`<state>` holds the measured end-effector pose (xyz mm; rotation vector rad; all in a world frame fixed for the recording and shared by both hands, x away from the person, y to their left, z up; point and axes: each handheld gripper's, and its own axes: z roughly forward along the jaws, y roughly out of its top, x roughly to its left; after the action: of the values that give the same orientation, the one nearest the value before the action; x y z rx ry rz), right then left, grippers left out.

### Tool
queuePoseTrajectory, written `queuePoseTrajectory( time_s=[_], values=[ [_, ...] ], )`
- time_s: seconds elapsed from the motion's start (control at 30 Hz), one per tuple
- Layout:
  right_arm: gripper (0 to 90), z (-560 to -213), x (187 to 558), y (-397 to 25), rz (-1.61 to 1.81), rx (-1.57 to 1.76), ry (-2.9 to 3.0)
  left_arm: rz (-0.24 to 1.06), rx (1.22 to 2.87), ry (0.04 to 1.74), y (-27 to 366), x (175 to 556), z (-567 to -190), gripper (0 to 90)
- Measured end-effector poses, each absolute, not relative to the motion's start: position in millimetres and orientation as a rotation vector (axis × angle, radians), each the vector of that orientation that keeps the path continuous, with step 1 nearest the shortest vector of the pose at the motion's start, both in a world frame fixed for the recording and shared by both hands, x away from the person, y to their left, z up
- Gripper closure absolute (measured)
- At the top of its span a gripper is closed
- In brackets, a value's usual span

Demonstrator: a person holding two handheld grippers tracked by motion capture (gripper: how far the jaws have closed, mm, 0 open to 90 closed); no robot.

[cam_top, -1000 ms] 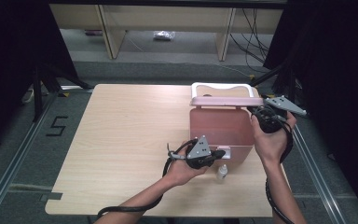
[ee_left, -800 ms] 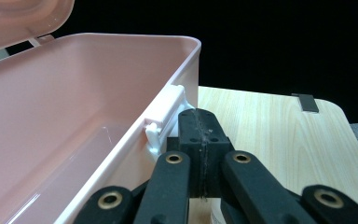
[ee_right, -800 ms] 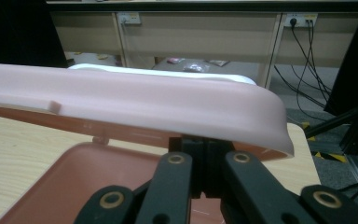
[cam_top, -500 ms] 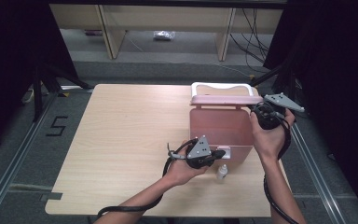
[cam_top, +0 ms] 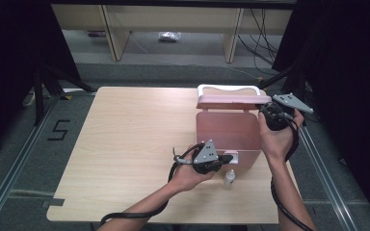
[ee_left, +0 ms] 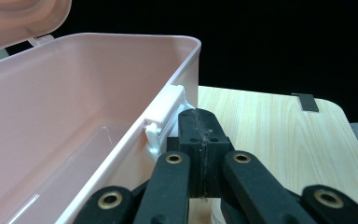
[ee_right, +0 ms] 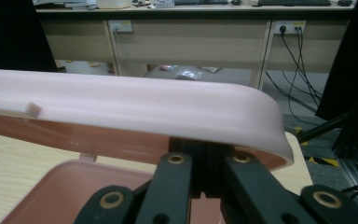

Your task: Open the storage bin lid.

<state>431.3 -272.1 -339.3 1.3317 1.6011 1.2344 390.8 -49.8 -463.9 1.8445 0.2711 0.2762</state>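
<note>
My left tongs (cam_top: 224,158) sit with jaws pressed flat together, nothing between them, tips right beside the white latch (ee_left: 164,116) on the near wall of the pink box (cam_top: 229,132). I judge I park them there to brace the box so it does not slide while the lid moves. In the left gripper view the closed tips touch or nearly touch the wall just under the rim; I cannot tell which.

My right tongs (cam_top: 265,111) are at the right end of the lid (cam_top: 231,100). In the right gripper view the lid edge (ee_right: 135,105) hides the tips, so I cannot tell whether they clamp it or just prop it from below. Either way the lid is held raised, tilted up on its back hinge.

The box stands on the right half of the table (cam_top: 125,144), opening up, long axis left to right across the table, latch side facing me. The inside looks empty where I can see it.

A small white bottle (cam_top: 229,178) stands upright just in front of the box, near my left hand (cam_top: 188,175). Probably it goes inside.
</note>
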Motion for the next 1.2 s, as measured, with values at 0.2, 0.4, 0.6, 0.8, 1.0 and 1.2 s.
queuePoseTrajectory(
  time_s=[0.2, 0.4, 0.6, 0.8, 1.0, 1.2],
  values=[
    [90.0, -338.2, 435.1, -271.7, 1.233, 1.318, 1.598, 0.276, 1.847, 0.270, -49.9, 390.9, -463.6, 89.6],
    [90.0, -336.3, 439.0, -271.2, 1.216, 1.302, 1.602, 0.276, 1.848, 0.270, -49.9, 390.9, -463.6, 89.6],
    [90.0, -335.6, 442.5, -268.3, 1.224, 1.325, 1.585, 0.279, 1.847, 0.270, -49.9, 390.7, -463.7, 89.6],
    [90.0, -335.0, 445.8, -266.4, 1.219, 1.338, 1.574, 0.279, 1.848, 0.269, -50.0, 390.8, -463.5, 89.6],
    [90.0, -334.4, 449.9, -266.6, 1.206, 1.325, 1.577, 0.281, 1.848, 0.268, -50.0, 390.7, -463.7, 89.6],
    [90.0, -334.2, 451.8, -267.1, 1.198, 1.321, 1.581, 0.281, 1.847, 0.267, -49.9, 390.6, -463.9, 89.6]
  ],
)
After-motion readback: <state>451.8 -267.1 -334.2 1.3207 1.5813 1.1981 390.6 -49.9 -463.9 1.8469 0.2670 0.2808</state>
